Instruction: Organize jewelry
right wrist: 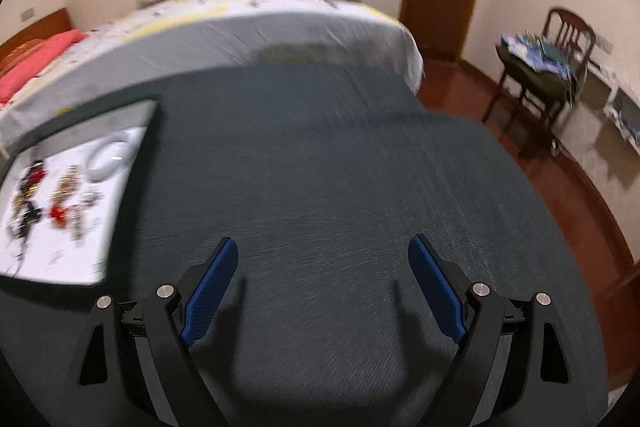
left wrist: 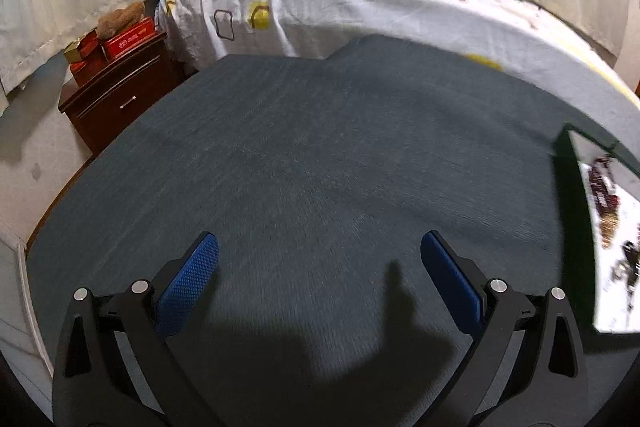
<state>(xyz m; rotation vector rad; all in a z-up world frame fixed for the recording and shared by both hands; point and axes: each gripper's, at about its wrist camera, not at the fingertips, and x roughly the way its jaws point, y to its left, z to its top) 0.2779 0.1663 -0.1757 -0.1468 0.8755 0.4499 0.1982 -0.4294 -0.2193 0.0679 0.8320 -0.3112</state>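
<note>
Over the dark blue-grey cloth table (left wrist: 320, 147), both black blue-padded tools, left tool (left wrist: 319, 263) and right tool (right wrist: 323, 267), hang with jaws spread wide and nothing between them. Between them lies a dark-rimmed white tray (right wrist: 128, 163) strewn with blurred jewelry pieces (right wrist: 60, 195).

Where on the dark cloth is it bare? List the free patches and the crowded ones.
Bare: the dark cloth between the tray and its floor-side edge, back to the bed; likewise left of the tray in the left view. Crowded: the tray's white inside, strewn with jewelry.
</note>
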